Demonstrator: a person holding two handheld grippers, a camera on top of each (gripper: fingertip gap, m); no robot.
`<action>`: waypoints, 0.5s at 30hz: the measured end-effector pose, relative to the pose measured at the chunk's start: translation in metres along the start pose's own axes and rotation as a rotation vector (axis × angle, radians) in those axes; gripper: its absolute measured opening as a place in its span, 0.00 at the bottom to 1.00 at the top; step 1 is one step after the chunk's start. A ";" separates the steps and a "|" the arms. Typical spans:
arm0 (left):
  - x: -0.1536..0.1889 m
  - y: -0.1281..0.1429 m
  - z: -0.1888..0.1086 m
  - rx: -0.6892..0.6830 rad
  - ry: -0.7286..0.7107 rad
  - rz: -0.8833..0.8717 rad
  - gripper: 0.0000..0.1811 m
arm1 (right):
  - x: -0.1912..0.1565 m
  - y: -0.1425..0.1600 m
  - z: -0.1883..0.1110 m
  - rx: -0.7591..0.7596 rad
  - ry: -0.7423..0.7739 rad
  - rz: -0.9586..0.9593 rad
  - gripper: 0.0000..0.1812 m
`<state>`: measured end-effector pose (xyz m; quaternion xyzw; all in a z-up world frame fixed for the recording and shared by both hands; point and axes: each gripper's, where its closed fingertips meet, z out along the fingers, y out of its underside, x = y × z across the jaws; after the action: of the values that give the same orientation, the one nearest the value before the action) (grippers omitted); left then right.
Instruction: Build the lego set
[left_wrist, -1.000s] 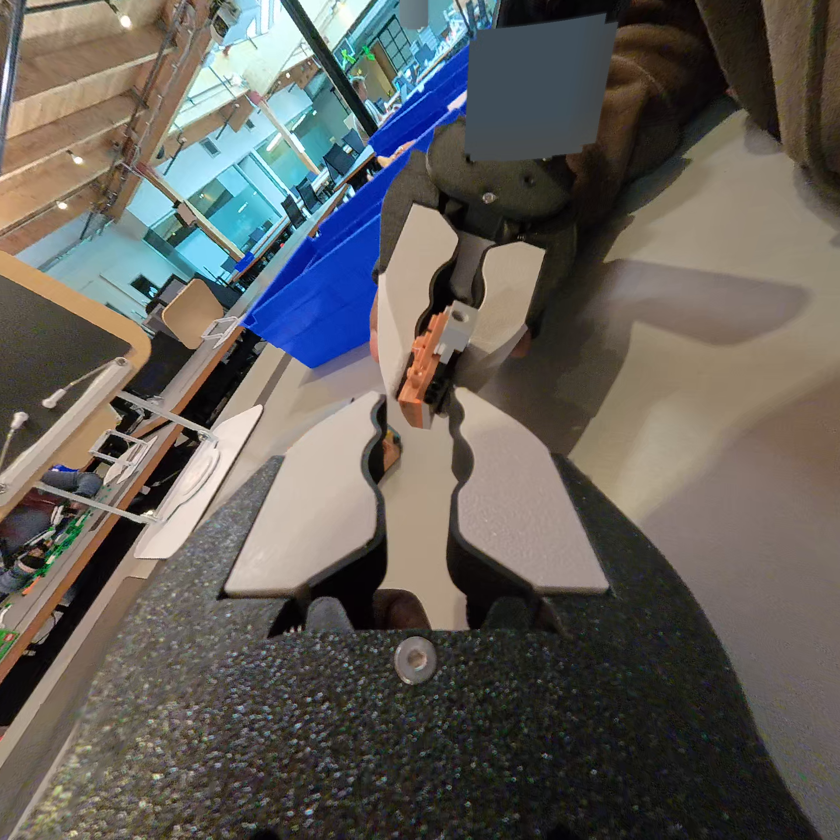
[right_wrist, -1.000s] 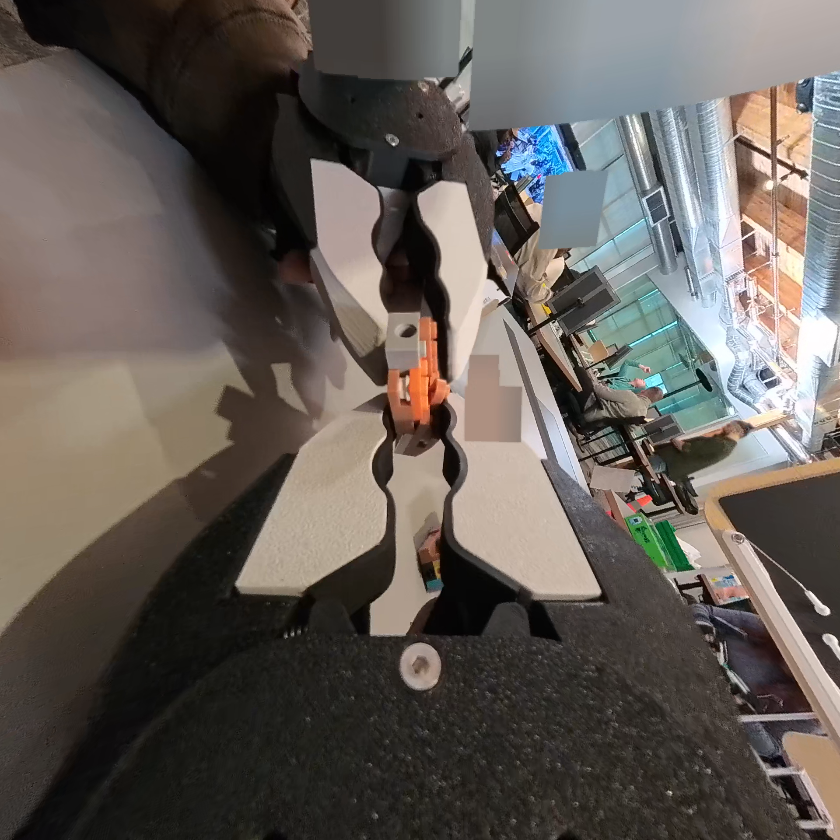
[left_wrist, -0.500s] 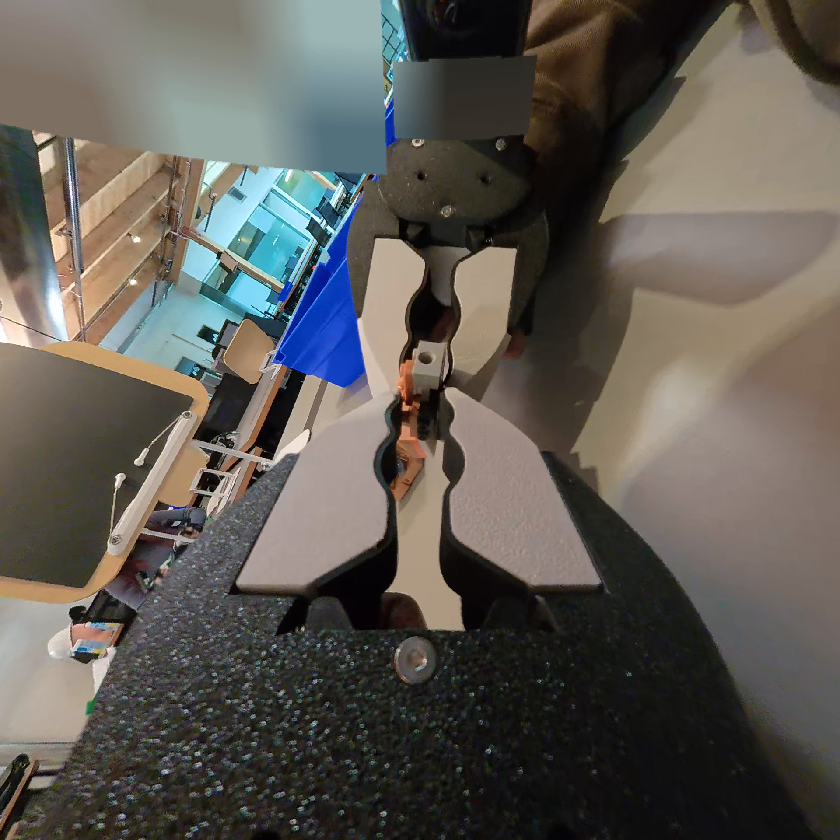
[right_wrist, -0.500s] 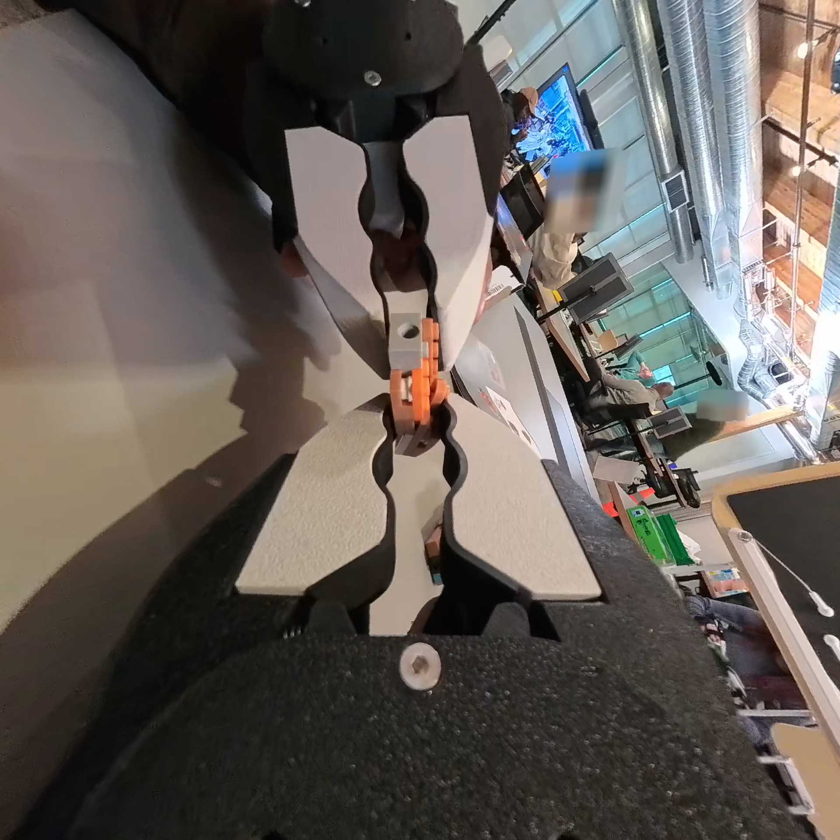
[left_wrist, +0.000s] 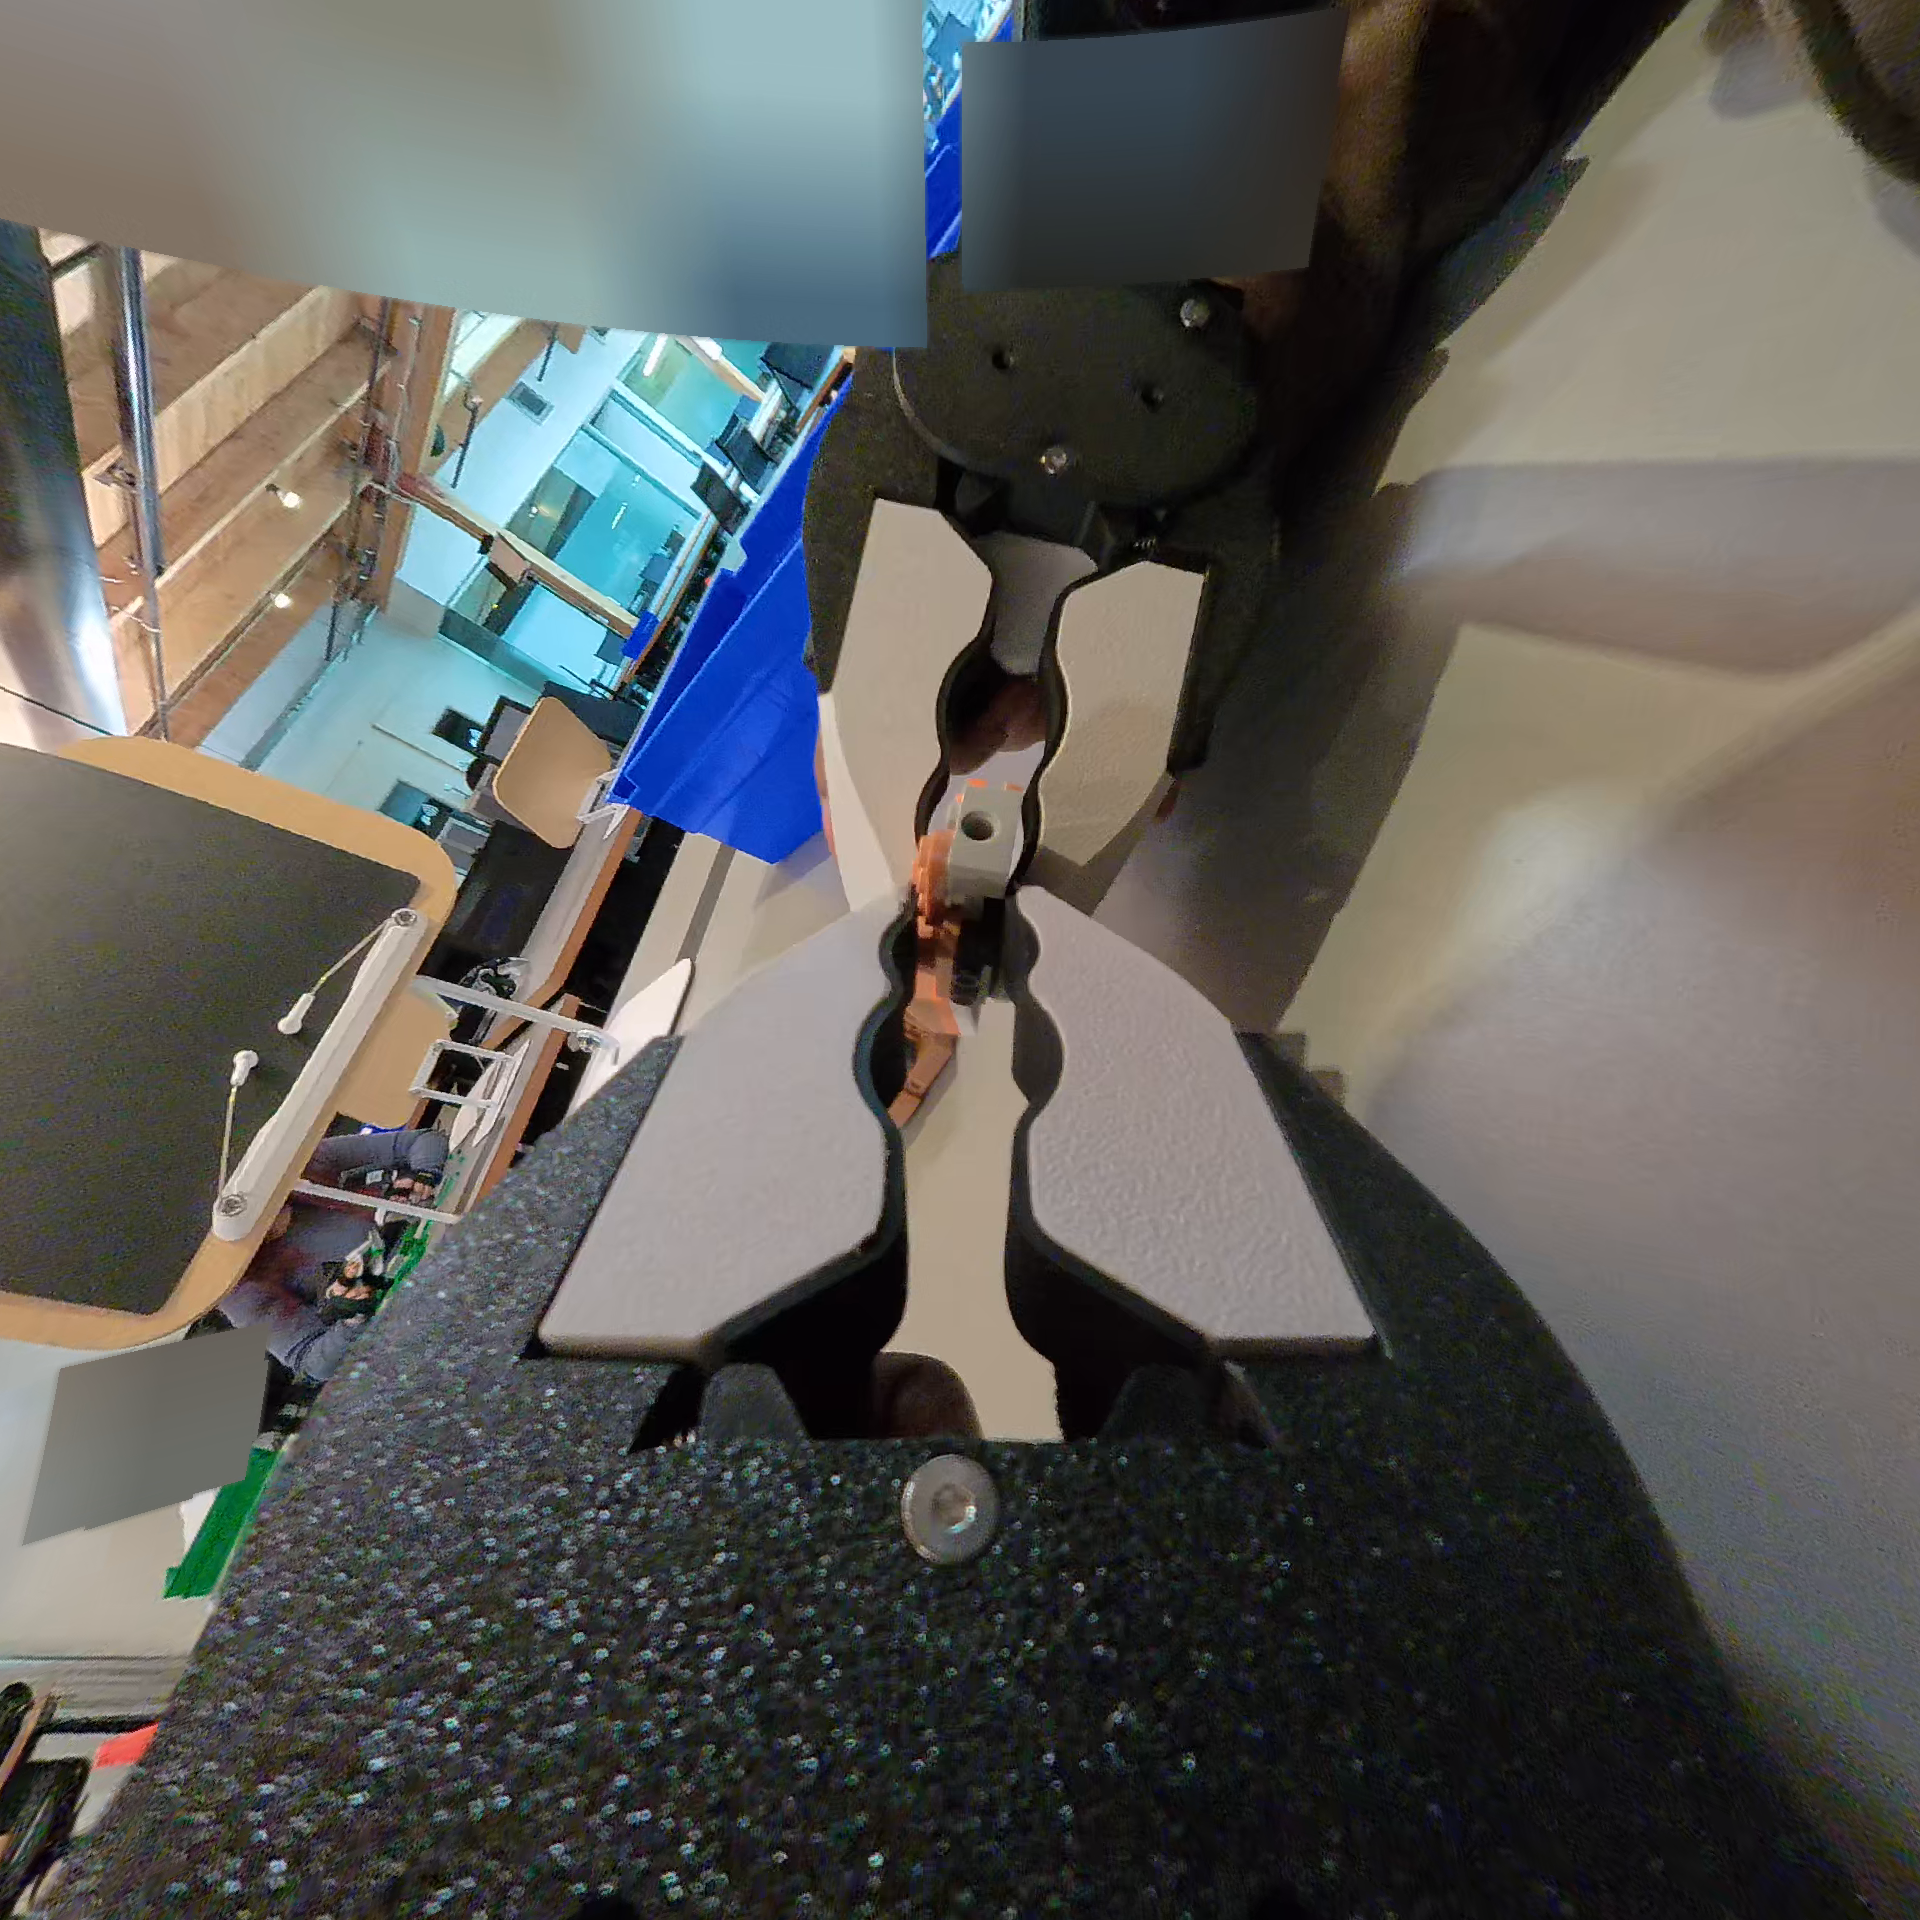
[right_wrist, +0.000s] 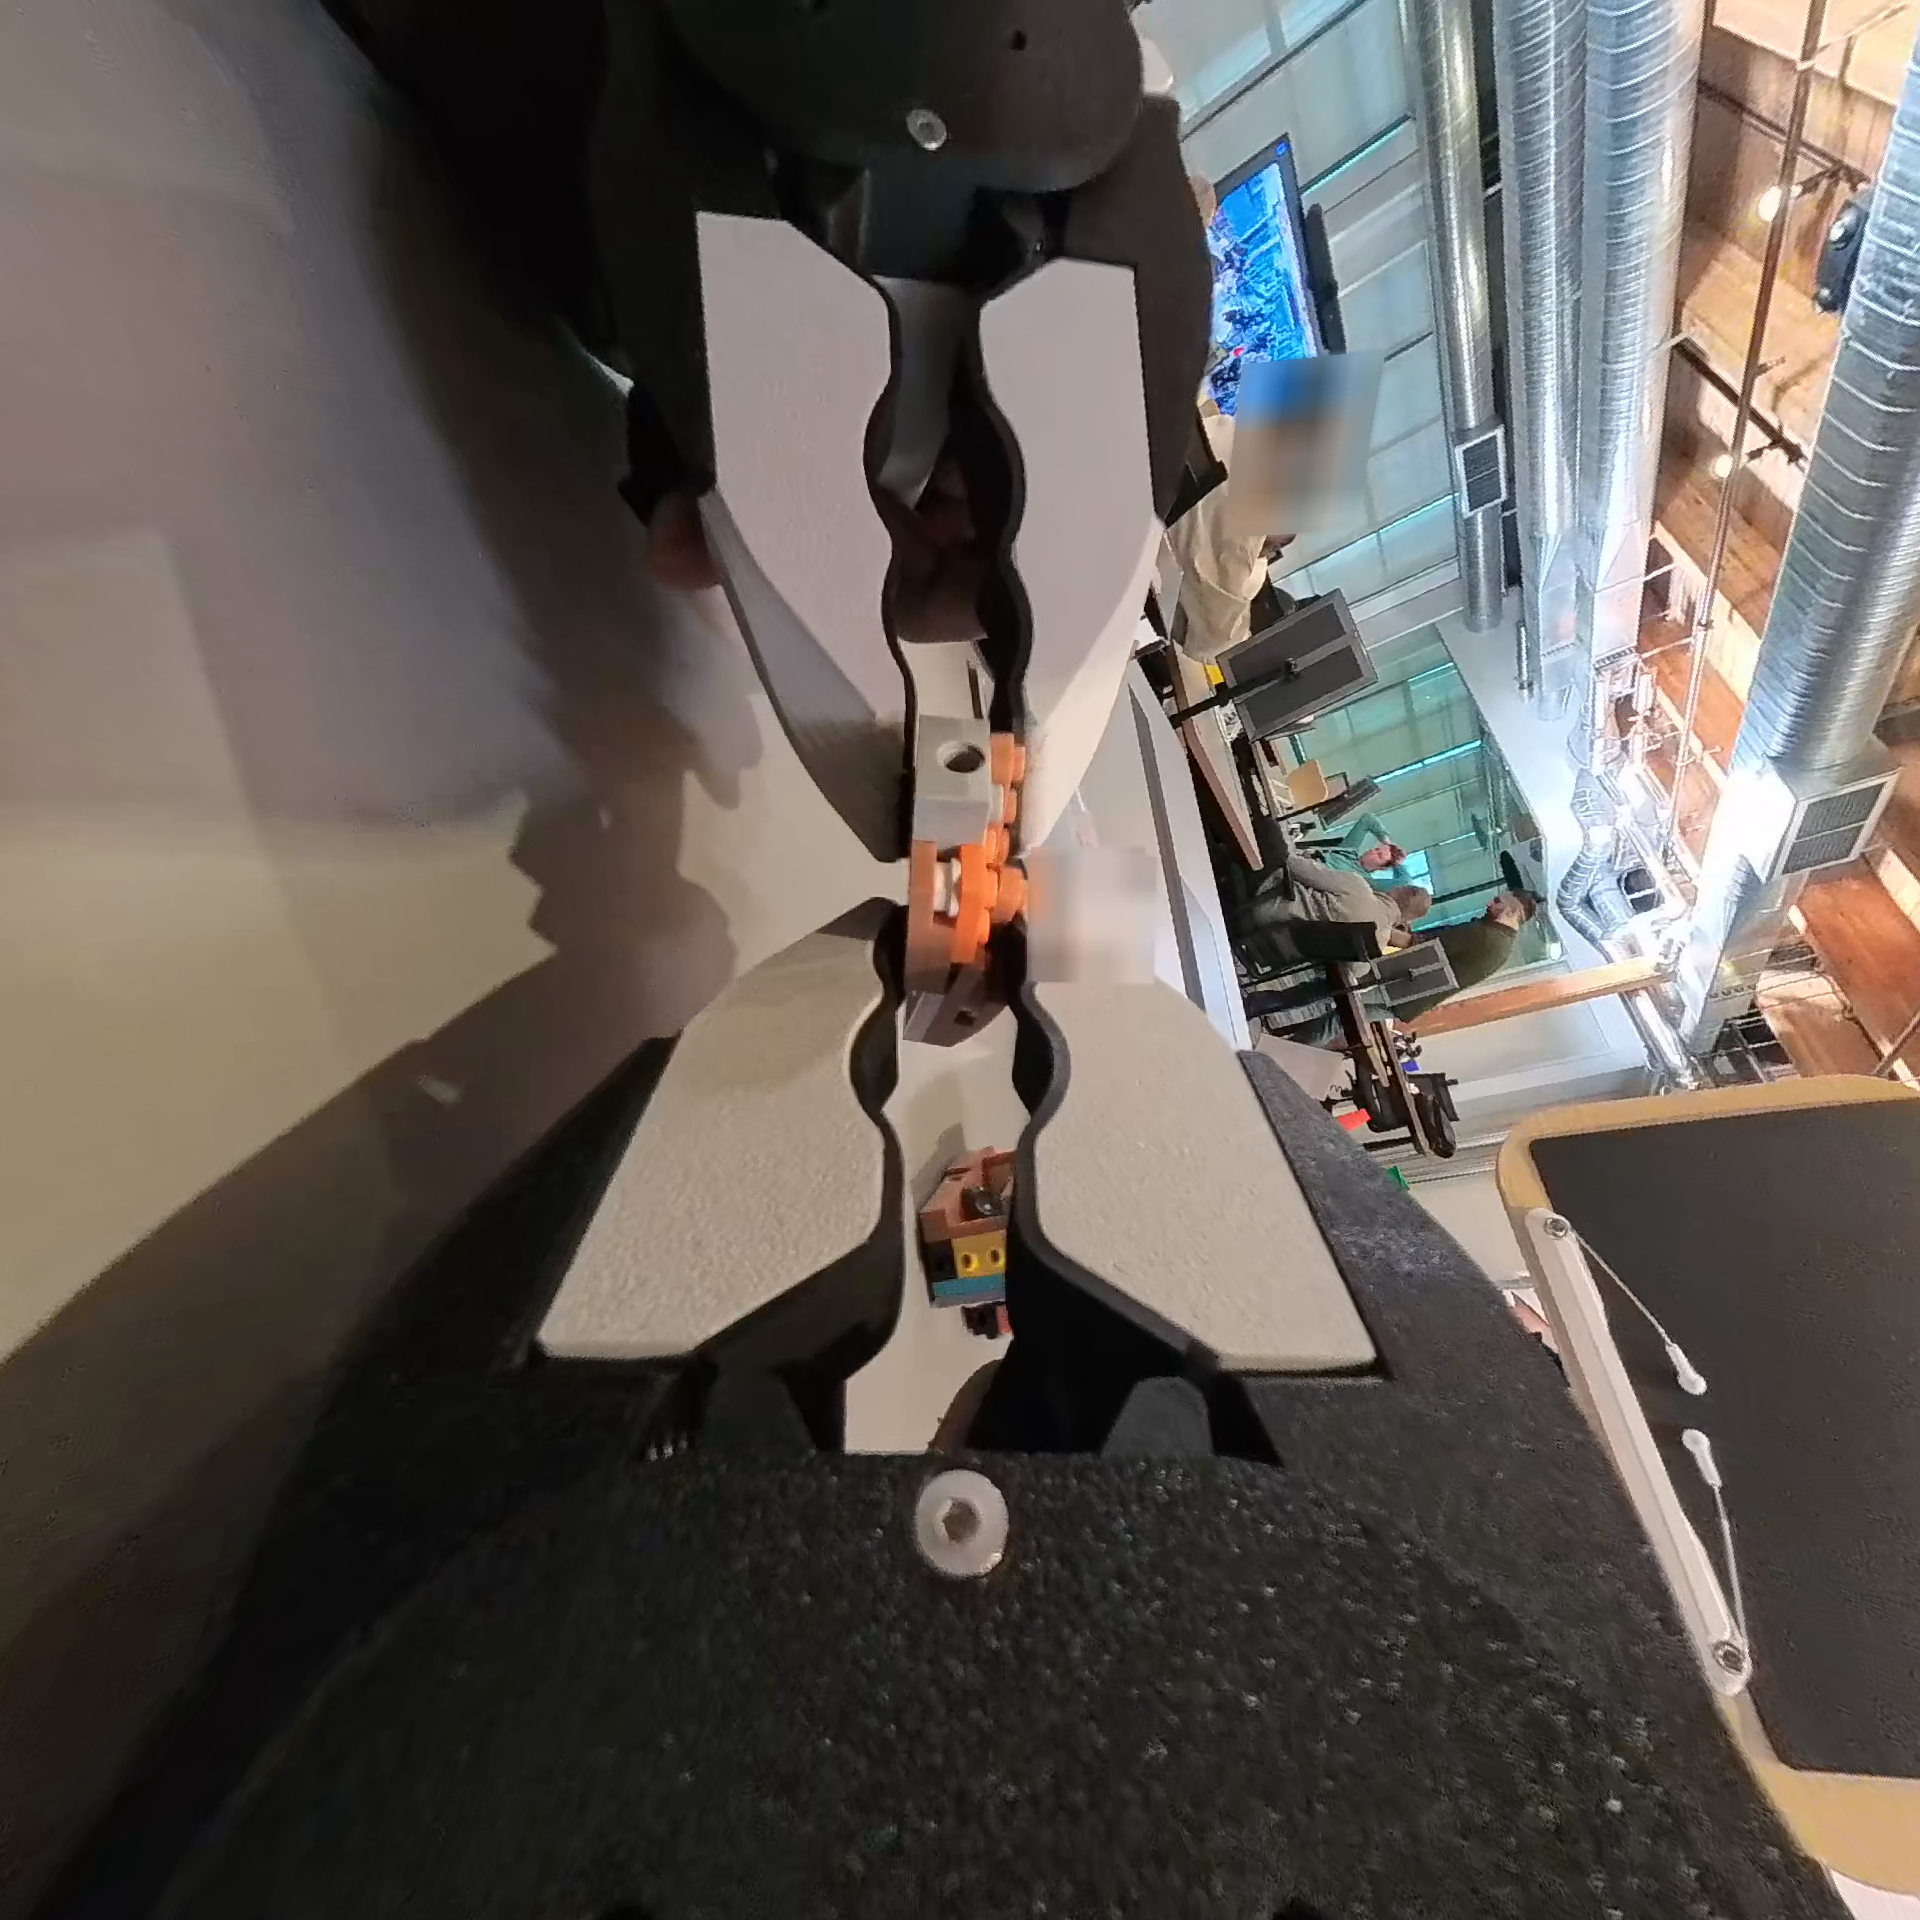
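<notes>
Orange plastic: the orange lego assembly (right_wrist: 961, 914) is what both tools meet on, held up in the air above the pale tabletop (right_wrist: 260, 831), tip to tip.
Right gripper (right_wrist: 951, 997): nearest in its own view; its jaws are narrow and pinch the lower, dark end of the assembly.
Small figure (right_wrist: 971, 1242): a brown, yellow and teal lego build on the table, seen through the gap between the right gripper's fingers and not held by anything.
Grey block (right_wrist: 951, 784): a pale brick with a round hole, seated on the far end of the orange stack.
Left gripper (left_wrist: 951, 940): also narrow, closed on the opposite end of the assembly; from its own view the grey block shows beyond its tips.
Handling, as I judge it: light, rigid and smooth-sided, yet a stack joined only by studs, so it may pop apart if bent or twisted.
Where to hold: flat side faces of the bricks, close to the joint being pressed, squeezing straight along the stud axis.
Risk: a slanted push could shear the grey block off.
Blue bins (left_wrist: 727, 717): far behind, beyond the table.
</notes>
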<state>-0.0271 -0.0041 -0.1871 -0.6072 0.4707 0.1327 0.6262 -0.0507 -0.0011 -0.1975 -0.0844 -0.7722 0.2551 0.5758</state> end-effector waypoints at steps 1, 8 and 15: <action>0.000 0.000 0.000 0.002 -0.002 -0.002 0.09 | 0.000 0.000 0.000 0.000 0.003 -0.006 0.09; 0.002 0.002 0.002 -0.025 0.014 -0.024 0.09 | 0.000 0.003 0.000 -0.026 0.013 -0.064 0.09; 0.003 0.006 0.003 -0.055 0.038 -0.085 0.09 | -0.002 0.007 0.002 -0.067 0.030 -0.160 0.09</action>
<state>-0.0284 -0.0013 -0.1940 -0.6459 0.4526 0.1073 0.6054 -0.0531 0.0032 -0.2031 -0.0453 -0.7759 0.1808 0.6027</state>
